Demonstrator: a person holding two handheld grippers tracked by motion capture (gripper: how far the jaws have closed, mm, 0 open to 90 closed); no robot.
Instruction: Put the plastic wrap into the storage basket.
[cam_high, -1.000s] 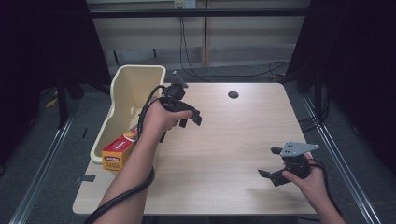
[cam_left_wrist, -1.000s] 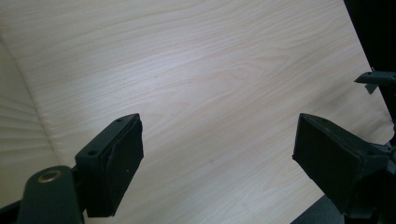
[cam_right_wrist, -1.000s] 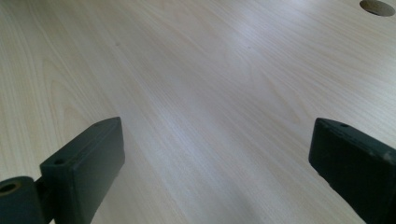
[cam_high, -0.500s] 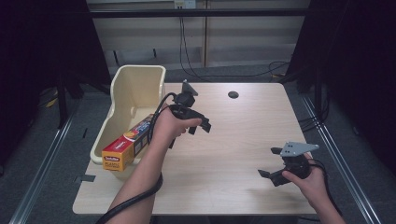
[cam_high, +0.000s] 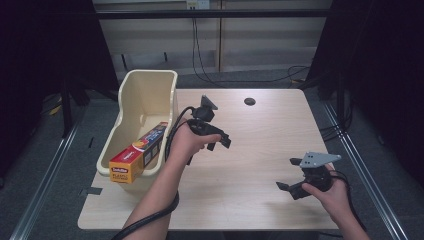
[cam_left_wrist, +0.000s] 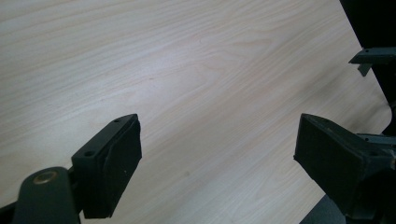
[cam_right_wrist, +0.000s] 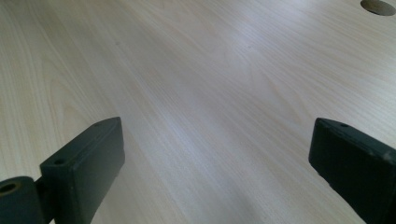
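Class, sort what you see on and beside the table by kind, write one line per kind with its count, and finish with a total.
Handheld grippers: 2, the left gripper and the right gripper, both with jaws open
Cream plastic bins: 1, the bin at the table's left edge
Yellow and red boxes: 1, the box leaning out over the bin's near rim
Wooden tables: 1, the table
Total: 5
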